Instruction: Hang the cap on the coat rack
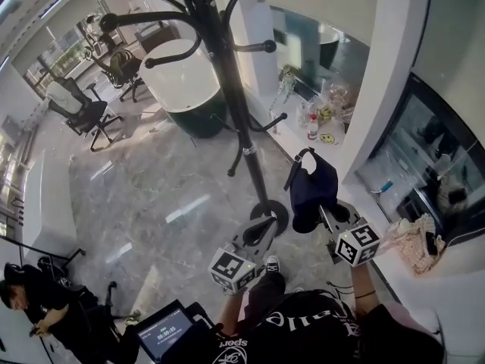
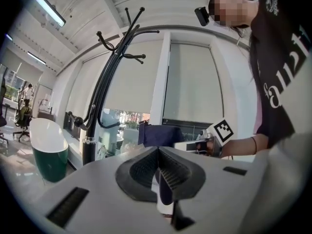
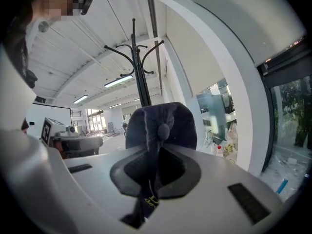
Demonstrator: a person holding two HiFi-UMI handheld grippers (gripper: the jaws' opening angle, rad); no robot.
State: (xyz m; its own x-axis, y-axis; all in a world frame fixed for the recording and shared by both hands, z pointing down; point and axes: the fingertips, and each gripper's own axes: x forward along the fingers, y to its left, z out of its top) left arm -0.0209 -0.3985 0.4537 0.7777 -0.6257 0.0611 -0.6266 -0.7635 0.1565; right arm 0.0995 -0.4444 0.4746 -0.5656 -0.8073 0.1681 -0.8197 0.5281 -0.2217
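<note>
A dark navy cap [image 1: 312, 186] hangs in the air just right of the black coat rack [image 1: 227, 74], at the height of its lower pole. My right gripper [image 1: 326, 211] is shut on the cap, and in the right gripper view the cloth [image 3: 161, 126] is pinched between the pads with the rack [image 3: 139, 77] standing behind it. My left gripper [image 1: 267, 223] hovers lower left of the cap, near the rack's round base [image 1: 270, 212]; its jaws are shut with nothing held [image 2: 158, 154]. The left gripper view shows the cap [image 2: 158, 135] and the rack [image 2: 105, 82] ahead.
A green and white bathtub [image 1: 186, 82] stands behind the rack. Office chairs [image 1: 83, 112] are at the far left and a person sits at the lower left [image 1: 30, 298]. A low shelf with bottles [image 1: 314, 120] runs along the right wall; a white ledge holds a bag [image 1: 417, 241].
</note>
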